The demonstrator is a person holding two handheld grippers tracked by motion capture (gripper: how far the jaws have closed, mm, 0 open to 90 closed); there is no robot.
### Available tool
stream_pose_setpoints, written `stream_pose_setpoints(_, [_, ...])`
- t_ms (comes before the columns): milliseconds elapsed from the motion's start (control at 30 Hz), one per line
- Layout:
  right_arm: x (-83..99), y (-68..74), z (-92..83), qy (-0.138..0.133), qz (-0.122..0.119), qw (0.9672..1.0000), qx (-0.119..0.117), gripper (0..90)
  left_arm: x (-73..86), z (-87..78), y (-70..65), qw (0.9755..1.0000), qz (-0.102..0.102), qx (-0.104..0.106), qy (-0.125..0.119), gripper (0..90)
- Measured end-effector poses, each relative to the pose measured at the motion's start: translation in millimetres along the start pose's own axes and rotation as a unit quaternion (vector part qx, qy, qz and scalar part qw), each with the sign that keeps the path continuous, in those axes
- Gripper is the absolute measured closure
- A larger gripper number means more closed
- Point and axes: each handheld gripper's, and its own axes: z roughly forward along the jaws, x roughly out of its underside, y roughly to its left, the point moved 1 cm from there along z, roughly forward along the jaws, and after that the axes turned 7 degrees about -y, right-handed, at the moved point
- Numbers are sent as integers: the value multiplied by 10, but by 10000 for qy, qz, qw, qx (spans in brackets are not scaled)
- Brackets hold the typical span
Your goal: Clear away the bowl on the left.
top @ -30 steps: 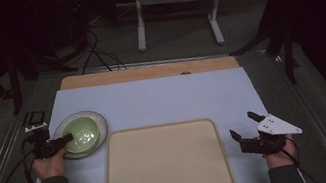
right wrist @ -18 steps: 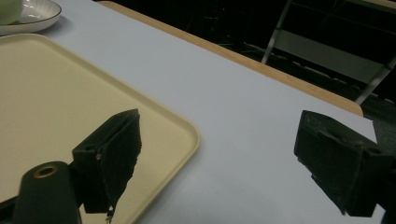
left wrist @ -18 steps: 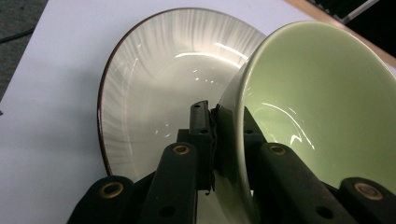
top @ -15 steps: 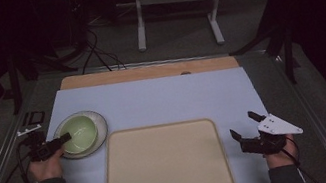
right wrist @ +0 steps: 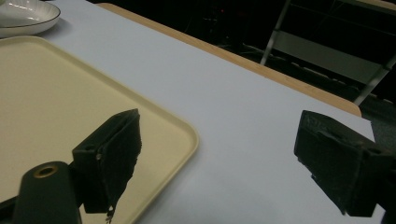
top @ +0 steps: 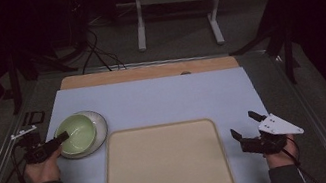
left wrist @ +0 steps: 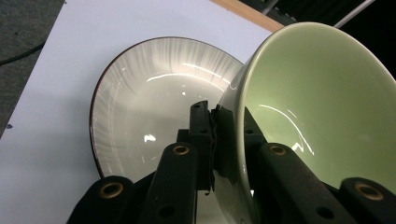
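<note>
Two jaws of left gripper (left wrist: pixel 215 140) pinch bowl (left wrist: pixel 322 107) rim | right gripper (right wrist: pixel 219 158) agape

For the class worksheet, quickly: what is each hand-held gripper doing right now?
Left hand-held gripper: closed on the rim of the green bowl, tilted over the plate.
Right hand-held gripper: open, holding nothing.

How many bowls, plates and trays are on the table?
Green bowl: 1
White plate: 1
Beige tray: 1
Total: 3
</note>
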Motion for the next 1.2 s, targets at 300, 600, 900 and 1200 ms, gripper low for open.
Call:
stream_pose_setpoints(300, [-3,-1,-4,-30,8,10000,-1,144,-24,-110,-83,9997,126,173,-122,830])
stream_pose_setpoints(600, [-6,-5,-9,-41,13,10000,19,144,-42,-192,-163,9991,279,249,-193,830])
stream_pose_setpoints(900, [-10,-3,-17,-59,12,10000,18,145,-47,-256,-243,9983,388,350,-247,830])
stream_pose_setpoints(1200, [-17,1,-28,-82,0,10000,32,144,-54,-309,-342,9972,386,589,-262,828])
